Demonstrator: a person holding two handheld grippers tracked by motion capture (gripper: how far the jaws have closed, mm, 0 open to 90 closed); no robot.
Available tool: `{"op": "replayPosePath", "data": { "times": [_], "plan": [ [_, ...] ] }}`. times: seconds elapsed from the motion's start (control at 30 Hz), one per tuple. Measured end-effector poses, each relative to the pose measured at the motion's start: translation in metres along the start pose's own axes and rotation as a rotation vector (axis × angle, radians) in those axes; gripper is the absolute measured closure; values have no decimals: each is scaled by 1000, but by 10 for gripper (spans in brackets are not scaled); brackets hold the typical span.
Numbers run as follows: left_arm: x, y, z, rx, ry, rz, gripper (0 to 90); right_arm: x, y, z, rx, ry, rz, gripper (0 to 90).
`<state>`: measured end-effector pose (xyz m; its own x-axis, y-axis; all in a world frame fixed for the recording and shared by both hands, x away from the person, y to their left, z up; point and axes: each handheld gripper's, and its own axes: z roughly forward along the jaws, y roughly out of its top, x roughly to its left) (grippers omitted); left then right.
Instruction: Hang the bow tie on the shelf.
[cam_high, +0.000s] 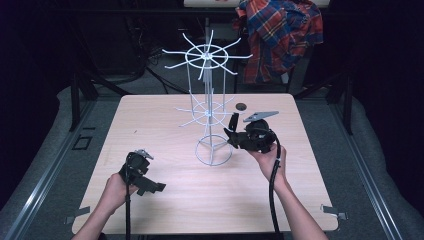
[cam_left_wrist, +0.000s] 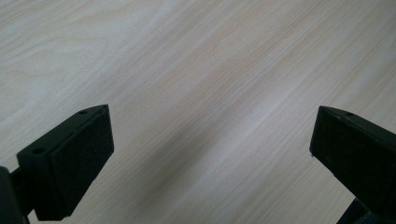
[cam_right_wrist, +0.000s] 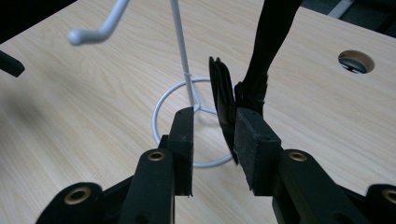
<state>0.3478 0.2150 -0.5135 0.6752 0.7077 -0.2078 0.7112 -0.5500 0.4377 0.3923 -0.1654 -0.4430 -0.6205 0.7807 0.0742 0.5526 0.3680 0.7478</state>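
High view: a light wooden table (cam_high: 165, 210) is seen from above, with a white wire rack (cam_high: 210, 107) standing near its middle, closer to the far edge. The rack rests on a ring base (cam_high: 213, 151) and carries two tiers of radiating hooks on a thin upright pole. A small round hole (cam_high: 241, 106) is seen in the table near the far edge, right of the rack. A plaid shirt (cam_high: 280, 35) is draped over something beyond the far edge.

The left tool (cam_high: 152, 188) is held by the left hand (cam_high: 116, 189) near the near-left part of the table, well apart from the rack. In the left gripper view its jaws are spread wide over bare wood (cam_left_wrist: 201, 93), with nothing between them.

The right tool (cam_high: 231, 134) is held by the right hand (cam_high: 270, 159) just right of the rack's base, pointing toward it. In the right gripper view a thin, flat black item (cam_right_wrist: 223, 105) lies against the inner face of the right-hand jaw, while a gap remains to the other jaw; whether it is firmly clamped cannot be told. A black strap (cam_right_wrist: 268, 51) rises from it toward the top edge. The ring base (cam_right_wrist: 163, 105) and pole (cam_right_wrist: 182, 46) lie just beyond the jaw tips, and one hook end (cam_right_wrist: 95, 30) shows at upper left, blurred.
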Motion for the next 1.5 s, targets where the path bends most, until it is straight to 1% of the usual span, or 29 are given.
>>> {"op": "replayPosePath", "data": {
  "times": [0.2,0.3,0.37,0.4,0.43,0.5,0.6,0.63,0.77,0.83,0.87,0.9,0.97,1.03,1.1,1.13,1.2,1.3,1.4,1.43,1.5],
  "plan": [
    [0,0,0,-1,0,0,0,-2,1,-5,-19,-25,4,669],
    [0,0,-1,-2,2,0,0,-4,1,-9,-12,-27,11,654],
    [0,0,-1,-4,3,-1,0,-6,1,-10,-11,-27,4,648],
    [0,0,-1,-5,3,-1,0,-6,0,-11,-12,-27,13,644],
    [0,0,-1,-4,3,-1,0,-7,0,-13,-4,-26,13,623],
    [1,0,-1,-4,3,-2,0,-7,-1,-14,-6,-28,13,614],
    [1,0,-1,-6,3,-2,0,-8,-2,-21,12,-34,10,548],
    [1,0,-1,-6,3,-2,0,-8,-2,-21,12,-34,10,548],
    [0,0,-1,-10,2,-4,0,-10,-3,-29,14,-46,18,445],
    [0,0,-2,-12,4,-1,0,-10,-4,-31,21,-44,20,428],
    [0,0,-2,-12,4,-1,0,-11,-4,-33,22,-47,23,407],
    [0,0,-2,-11,4,2,0,-11,-5,-35,28,-45,27,365],
    [0,0,-2,-11,3,2,0,-12,-6,-37,26,-47,22,363],
    [0,0,-2,-12,4,1,0,-12,-8,-40,38,-45,28,319],
    [0,0,-2,-16,5,0,0,-13,-10,-43,42,-50,27,302],
    [0,0,-3,-17,5,-1,0,-13,-11,-45,45,-51,26,263],
    [0,0,-3,-18,4,-1,0,-14,-13,-49,46,-59,24,253],
    [0,0,-3,-19,2,2,0,-16,-17,-55,54,-61,24,212],
    [0,0,-3,-20,2,-1,0,-18,-21,-60,69,-61,25,178],
    [0,0,-3,-21,1,-1,0,-18,-26,-62,78,-65,28,166],
    [0,0,-3,-22,1,1,0,-18,-30,-63,98,-76,19,156]
  ]
}}
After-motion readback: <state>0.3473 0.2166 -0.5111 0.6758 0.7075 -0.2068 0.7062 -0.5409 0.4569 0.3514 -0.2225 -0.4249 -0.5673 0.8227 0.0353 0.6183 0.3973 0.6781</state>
